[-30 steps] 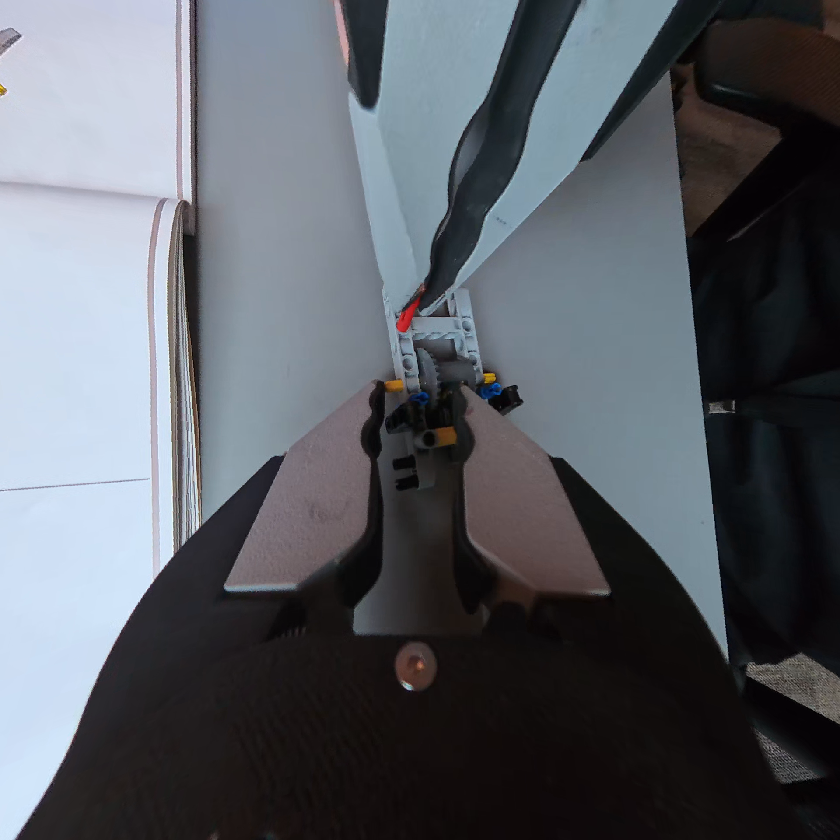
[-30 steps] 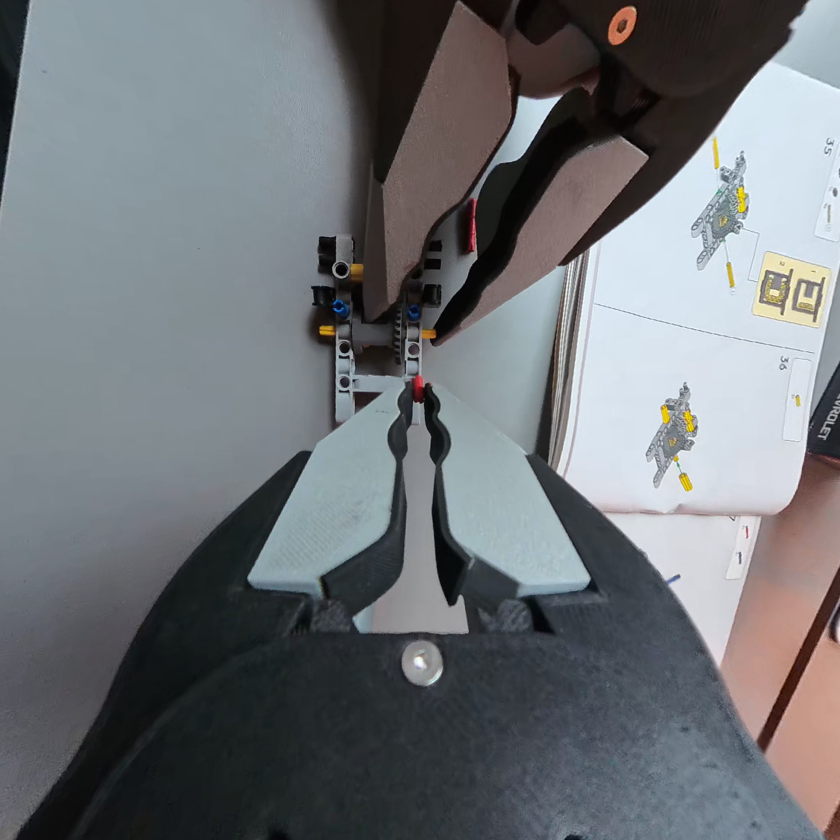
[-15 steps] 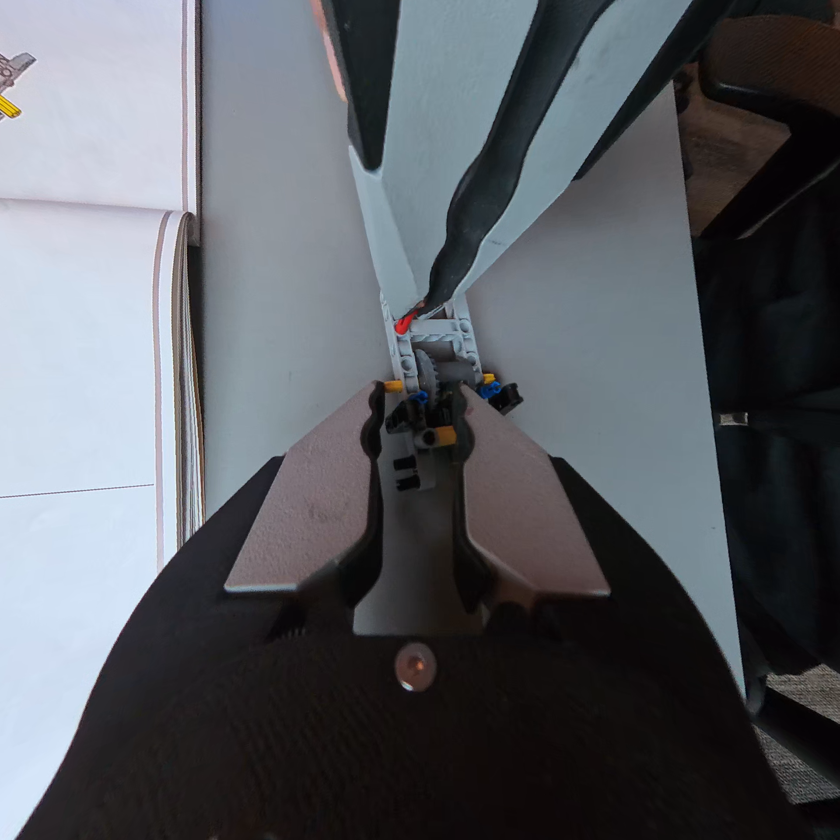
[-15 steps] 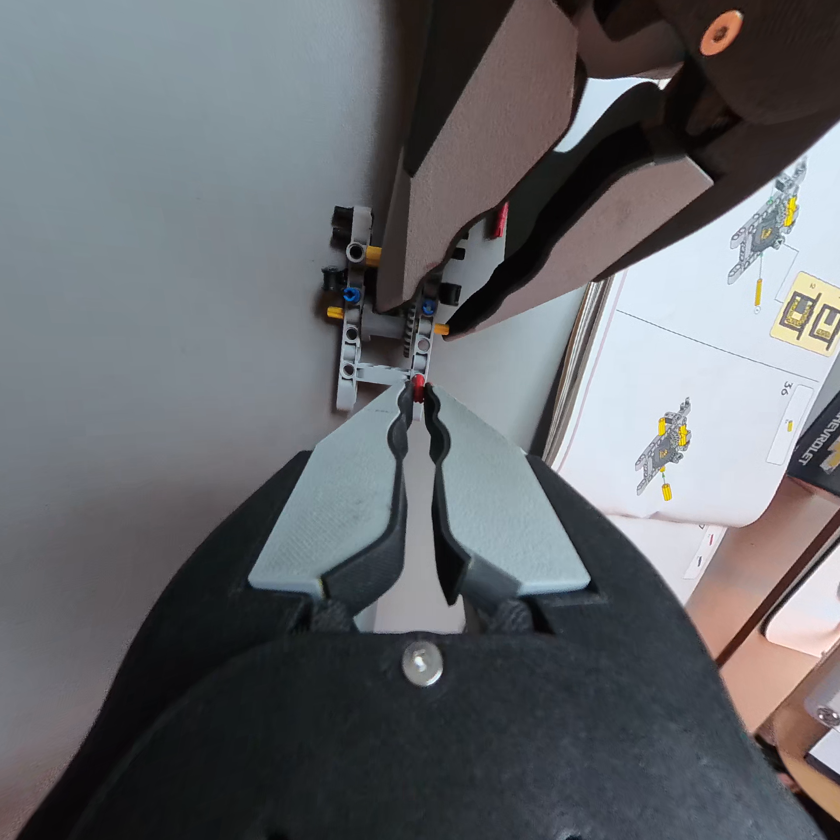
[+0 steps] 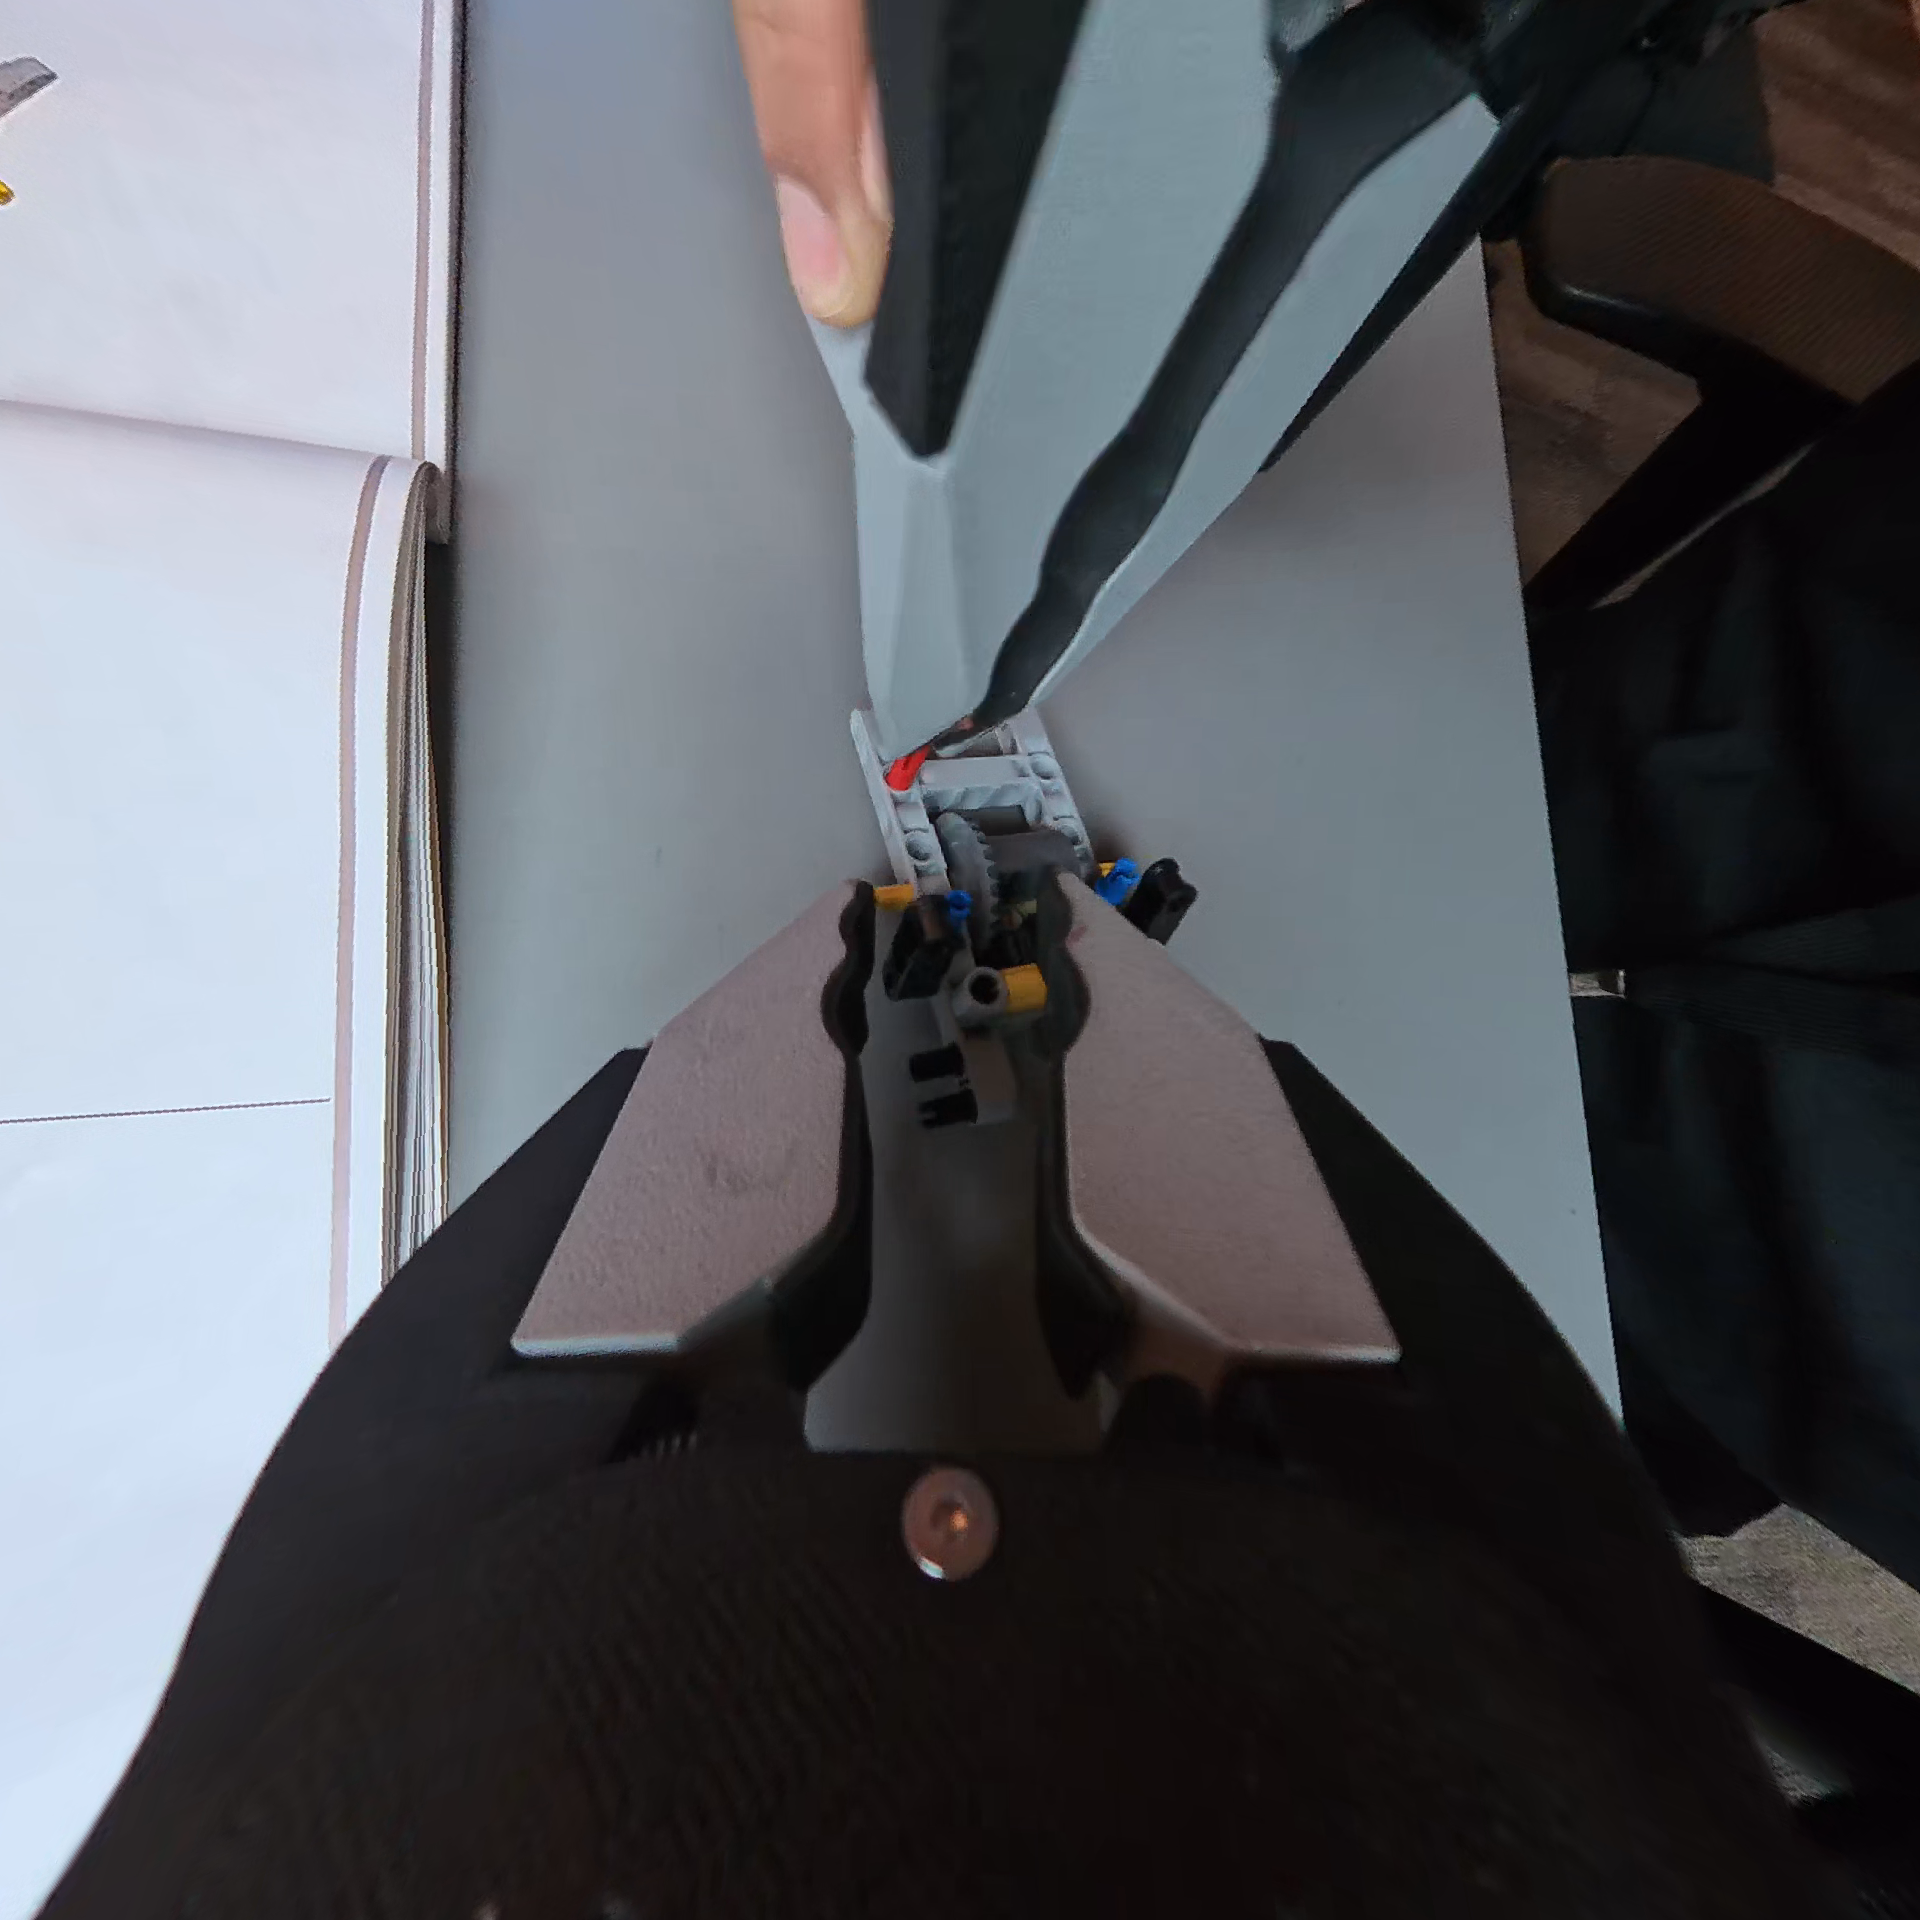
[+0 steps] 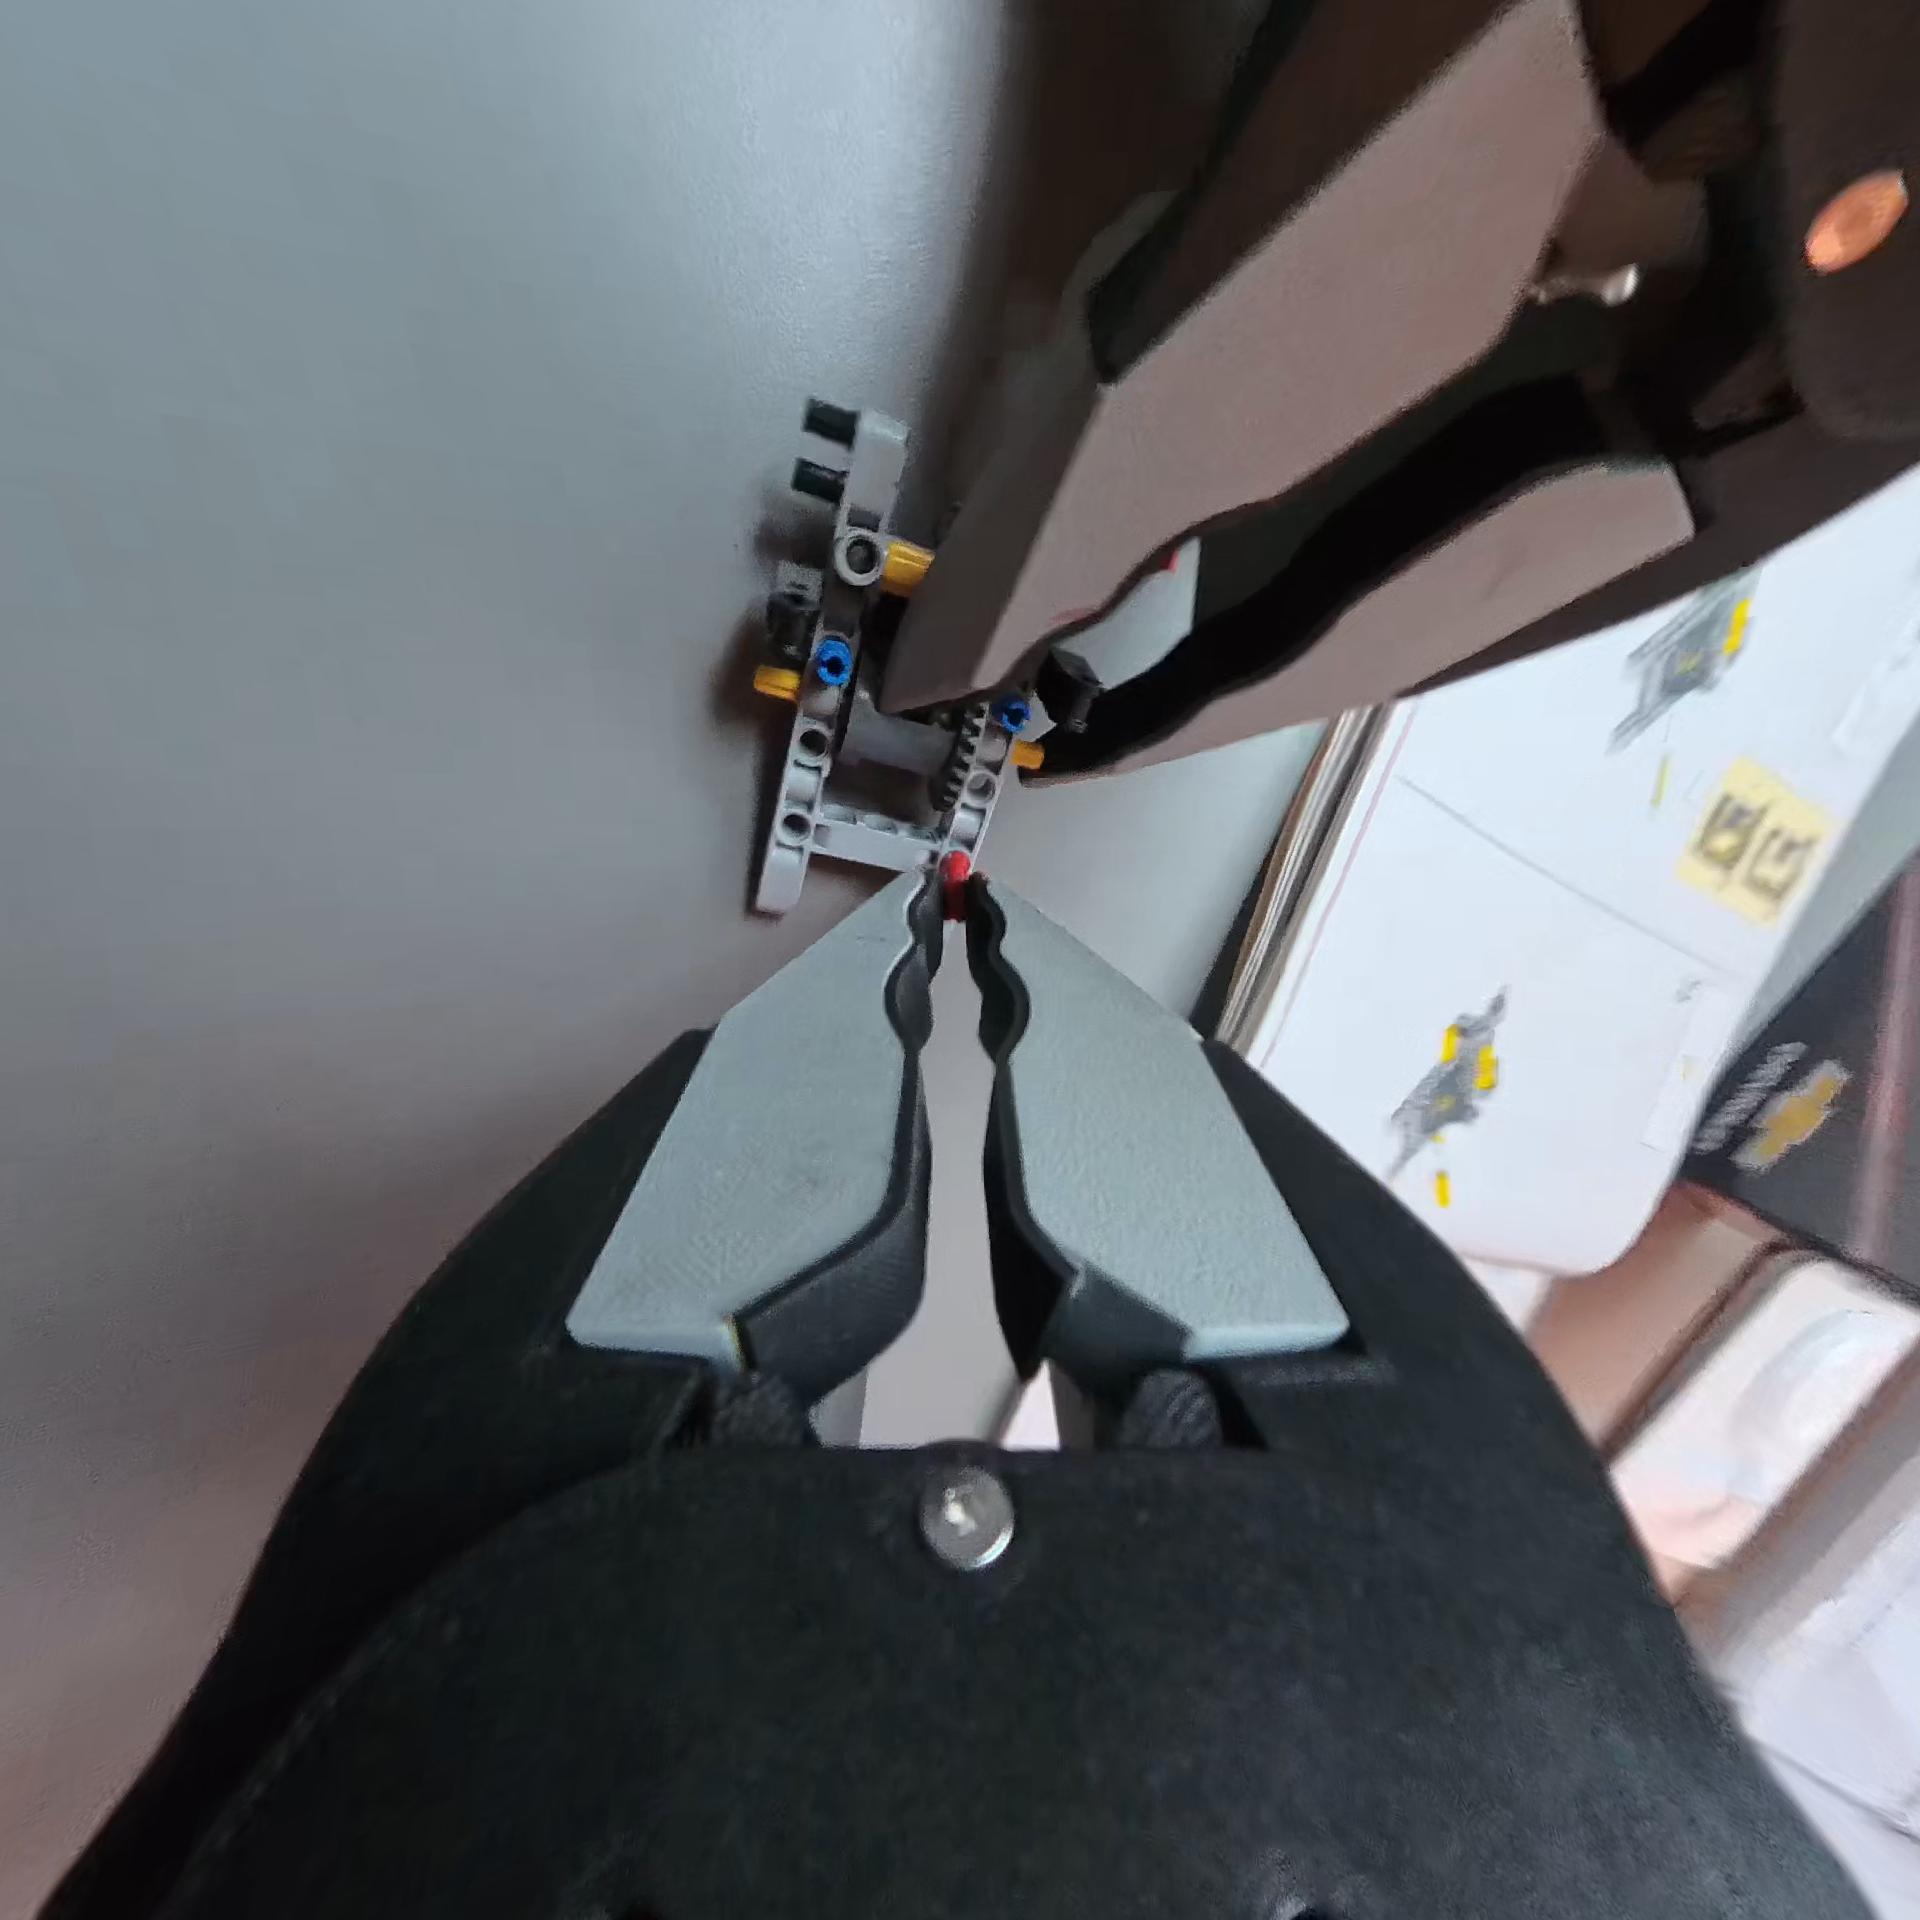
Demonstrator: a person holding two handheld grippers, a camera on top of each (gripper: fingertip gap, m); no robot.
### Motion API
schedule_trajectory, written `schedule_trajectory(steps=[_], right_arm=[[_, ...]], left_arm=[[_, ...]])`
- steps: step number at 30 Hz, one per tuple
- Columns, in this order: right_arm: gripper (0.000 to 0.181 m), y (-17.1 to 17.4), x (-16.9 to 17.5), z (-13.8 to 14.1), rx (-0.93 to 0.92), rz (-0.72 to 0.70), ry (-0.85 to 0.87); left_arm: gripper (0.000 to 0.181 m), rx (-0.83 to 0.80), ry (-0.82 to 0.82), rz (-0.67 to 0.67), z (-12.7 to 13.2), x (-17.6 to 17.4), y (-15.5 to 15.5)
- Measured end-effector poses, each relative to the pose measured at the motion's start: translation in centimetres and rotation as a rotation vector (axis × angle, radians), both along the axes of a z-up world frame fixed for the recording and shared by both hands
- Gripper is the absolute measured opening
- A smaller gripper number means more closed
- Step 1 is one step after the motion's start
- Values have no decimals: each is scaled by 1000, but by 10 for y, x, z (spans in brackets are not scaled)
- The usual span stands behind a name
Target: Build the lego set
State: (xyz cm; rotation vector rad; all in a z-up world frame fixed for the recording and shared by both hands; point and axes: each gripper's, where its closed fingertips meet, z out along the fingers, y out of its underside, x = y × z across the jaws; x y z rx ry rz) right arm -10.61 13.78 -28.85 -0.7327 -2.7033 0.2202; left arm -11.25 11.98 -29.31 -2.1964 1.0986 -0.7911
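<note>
The right tool [image 6: 951,902] is clenched on a small red pin [image 6: 952,873] at the end of the grey lego frame [image 6: 878,743], which lies on the tabletop [image 6: 416,520]. The left tool [image 5: 961,935] grasps the frame's other end between its tips. The frame looks light and stiff, but its pins may pop loose; better to hold it by the beams. The pin is tiny and slippery, so the pinch must stay straight.

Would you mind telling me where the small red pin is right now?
The red pin is pinched at the right gripper tips, against the near corner of the grey lego frame on the table.
</note>
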Motion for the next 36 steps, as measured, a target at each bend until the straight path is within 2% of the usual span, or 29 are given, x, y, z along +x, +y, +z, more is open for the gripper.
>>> schedule_trajectory(steps=[2, 3, 5, 9, 13, 18, 21, 25, 27, 29, 32, 36], right_arm=[[1, 1, -1, -2, -62, -48, -36], [2, 0, -1, -3, -71, -33, -40], [1, -1, -3, -3, -61, 20, -39], [1, 1, -4, -3, -49, 26, -70], [2, 0, -2, -3, -101, -85, -118], [2, 1, 0, -3, -109, -167, -86], [2, 2, 1, -3, -114, -206, -61], [2, 0, 4, -3, -139, -252, -24], [2, -2, 5, -1, -170, -264, 2], [2, -2, 7, -1, -176, -276, 26], [2, -3, 9, -2, -186, -275, 49], [2, -2, 11, 0, -149, -202, 56]], left_arm=[[29, 11, -12, 6, 2, 0, 2], [13, 27, -33, -7, 6, 3, 0], [9, 48, -32, -36, 7, 10, -4], [5, 50, -6, 7, 8, 1, -1], [23, 47, -35, 51, 19, -14, 2], [45, 53, -7, 102, 24, -35, 1], [59, 54, -3, 169, 23, -31, 1], [82, 95, 89, 218, 12, -23, -4], [86, 78, 107, 213, 1, -19, -10], [78, 52, 105, 184, -10, -13, -15], [64, 48, 73, 96, -8, -3, -25], [64, 104, 115, 78, -10, -3, -22]])
